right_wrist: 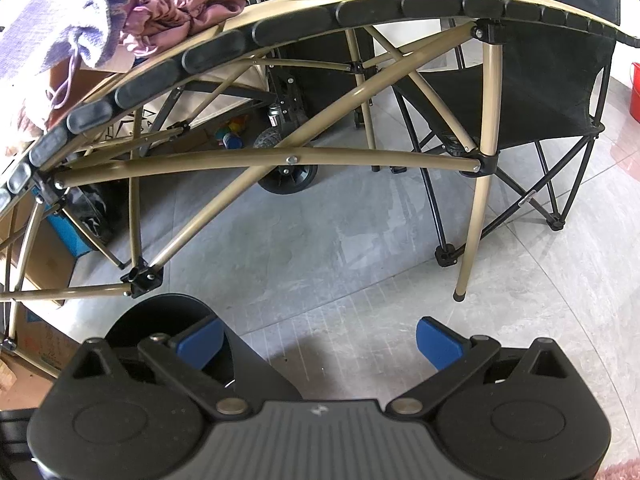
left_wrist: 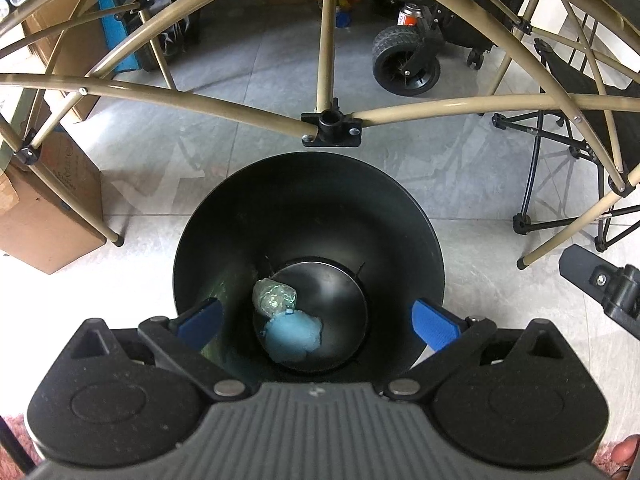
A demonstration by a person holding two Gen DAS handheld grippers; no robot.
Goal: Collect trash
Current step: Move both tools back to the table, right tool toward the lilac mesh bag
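Two pieces of trash are lying at the bottom of the black bin [left_wrist: 308,208]: a crumpled clear plastic wrapper [left_wrist: 274,295] and a blue wad [left_wrist: 294,337] just beside it, touching. The left gripper [left_wrist: 316,322] is hanging right over the mouth of the bin, pointing down into it, likely so anything let go falls inside. Its blue fingers [left_wrist: 434,326] are standing wide apart with nothing between them, so it is holding nothing. The right gripper [right_wrist: 318,340] is waiting to the right of the bin, over the bare grey floor [right_wrist: 320,248], probably to stay out of the way. Its fingers are spread wide too, and empty. Far behind, the tan table legs [left_wrist: 326,40] are crossing over the floor near a black folding chair [right_wrist: 552,92].
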